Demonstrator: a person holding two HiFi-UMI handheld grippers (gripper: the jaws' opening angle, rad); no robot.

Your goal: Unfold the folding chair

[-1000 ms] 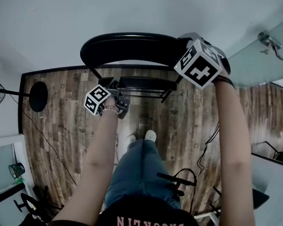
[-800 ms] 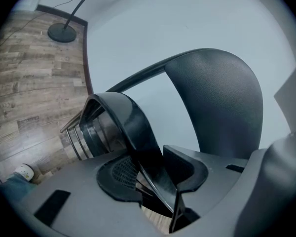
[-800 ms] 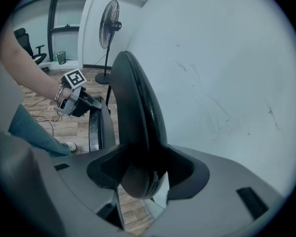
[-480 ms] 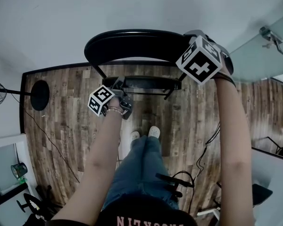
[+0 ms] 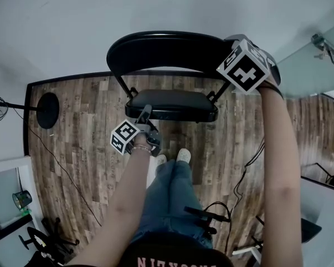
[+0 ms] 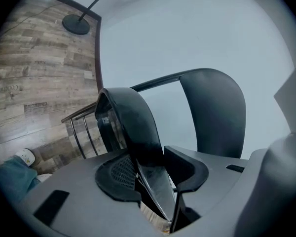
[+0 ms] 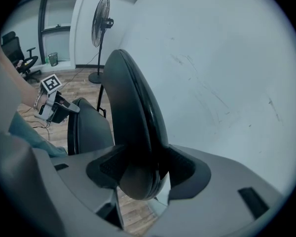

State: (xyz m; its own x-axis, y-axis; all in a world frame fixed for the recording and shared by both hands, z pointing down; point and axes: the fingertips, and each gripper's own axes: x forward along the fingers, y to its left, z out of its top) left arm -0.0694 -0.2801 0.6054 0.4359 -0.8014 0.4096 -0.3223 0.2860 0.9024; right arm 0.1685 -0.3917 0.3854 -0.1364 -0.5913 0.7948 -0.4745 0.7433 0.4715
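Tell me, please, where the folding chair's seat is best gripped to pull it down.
Grip the seat by its thin front edge, coming from in front of the chair: that edge is free and slim enough for the jaws. The left gripper is clamped there.

The left gripper (image 5: 145, 113) touches the seat (image 5: 175, 102) at its front corner; the right gripper (image 5: 234, 42) sits atop the backrest (image 5: 156, 48).
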